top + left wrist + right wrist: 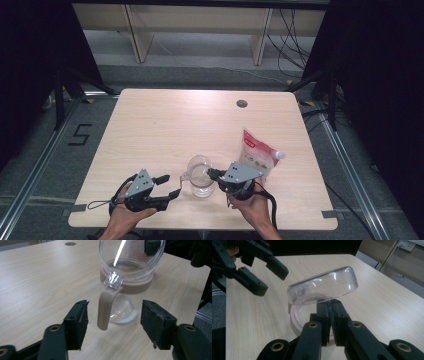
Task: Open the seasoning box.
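I have a clear jug [201, 180] standing upright near my edge of the table [165, 125], between my two grippers, with a beige collar [126, 282] and a beige handle [105, 308] that hangs toward my left side; its hinged clear lid [324, 287] is tipped up and open; a little white residue sits at the bottom, so I judge it nearly empty and light; the wall looks like thin hard plastic, stiff but smooth and likely slippery, and the lid hinge looks like the weak point; the handle seems the sound place to take hold, since it is narrow and matte; my left gripper [113, 322] has its jaws apart, one on each side of the handle without touching it, reaching in level from the left with the hand low over the table; my right gripper [329, 315] has its jaws pressed together just under the raised lid at the collar, though I cannot tell whether anything is pinched there; a printed pouch [257, 152] stands behind it, just beside the jug.
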`<action>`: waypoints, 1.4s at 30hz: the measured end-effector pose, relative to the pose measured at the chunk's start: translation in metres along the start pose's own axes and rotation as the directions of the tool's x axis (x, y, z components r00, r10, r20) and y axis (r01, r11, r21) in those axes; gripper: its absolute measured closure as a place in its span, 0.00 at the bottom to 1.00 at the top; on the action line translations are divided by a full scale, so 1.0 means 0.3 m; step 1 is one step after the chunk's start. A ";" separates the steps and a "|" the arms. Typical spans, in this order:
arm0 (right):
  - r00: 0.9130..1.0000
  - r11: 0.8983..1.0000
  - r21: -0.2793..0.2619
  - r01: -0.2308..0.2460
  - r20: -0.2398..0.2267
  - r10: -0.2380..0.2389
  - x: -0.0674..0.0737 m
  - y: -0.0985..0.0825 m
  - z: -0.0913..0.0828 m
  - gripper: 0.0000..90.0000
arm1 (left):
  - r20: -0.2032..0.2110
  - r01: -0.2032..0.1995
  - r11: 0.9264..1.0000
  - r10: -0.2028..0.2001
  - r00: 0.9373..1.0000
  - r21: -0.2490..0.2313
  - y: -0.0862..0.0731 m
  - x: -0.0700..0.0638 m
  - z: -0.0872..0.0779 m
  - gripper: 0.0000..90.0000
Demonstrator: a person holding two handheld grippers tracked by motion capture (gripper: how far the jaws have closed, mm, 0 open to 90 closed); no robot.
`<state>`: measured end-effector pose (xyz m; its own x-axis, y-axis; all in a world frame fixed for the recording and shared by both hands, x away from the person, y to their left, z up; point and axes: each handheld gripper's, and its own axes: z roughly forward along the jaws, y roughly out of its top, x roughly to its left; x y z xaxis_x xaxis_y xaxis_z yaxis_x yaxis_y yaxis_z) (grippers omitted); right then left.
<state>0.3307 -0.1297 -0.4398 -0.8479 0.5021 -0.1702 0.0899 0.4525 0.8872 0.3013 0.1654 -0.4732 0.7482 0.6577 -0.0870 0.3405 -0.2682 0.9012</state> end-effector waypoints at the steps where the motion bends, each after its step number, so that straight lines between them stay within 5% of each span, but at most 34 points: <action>1: 1.000 1.000 -0.004 0.012 -0.001 -0.012 -0.001 0.005 0.004 0.96 | 0.001 -0.003 1.000 0.003 1.000 0.014 -0.005 0.002 -0.002 0.39; 11: 0.999 0.999 -0.015 0.036 -0.003 -0.036 0.011 0.041 0.028 0.95 | -0.003 -0.011 0.999 0.011 1.000 0.041 -0.035 0.010 -0.012 0.29; 16: 1.000 1.000 -0.009 0.029 -0.002 -0.029 0.019 0.052 0.034 0.95 | -0.006 0.015 0.998 -0.014 1.000 0.059 -0.047 0.008 -0.011 0.28; 22: 0.999 0.999 -0.018 0.048 -0.005 -0.048 0.024 0.066 0.047 0.95 | -0.012 -0.020 0.997 0.021 1.000 0.074 -0.052 0.015 -0.014 0.27; 29: 0.999 0.998 -0.028 0.052 -0.008 -0.053 0.030 0.079 0.057 0.95 | -0.019 0.015 0.997 -0.013 1.000 0.076 -0.062 0.012 -0.011 0.27; 31: 0.999 0.998 -0.025 0.051 -0.013 -0.051 0.033 0.084 0.059 0.95 | -0.009 -0.015 0.997 0.016 1.000 0.081 -0.063 0.021 -0.012 0.26; 42: 0.998 0.998 -0.033 0.058 -0.029 -0.059 0.049 0.108 0.084 0.95 | -0.017 -0.010 0.996 0.012 1.000 0.089 -0.068 0.022 -0.016 0.26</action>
<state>0.3343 -0.0892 -0.4244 -0.8666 0.4527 -0.2099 0.0232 0.4567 0.8893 0.2966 0.1786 -0.4901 0.7424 0.6664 -0.0692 0.3823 -0.3366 0.8605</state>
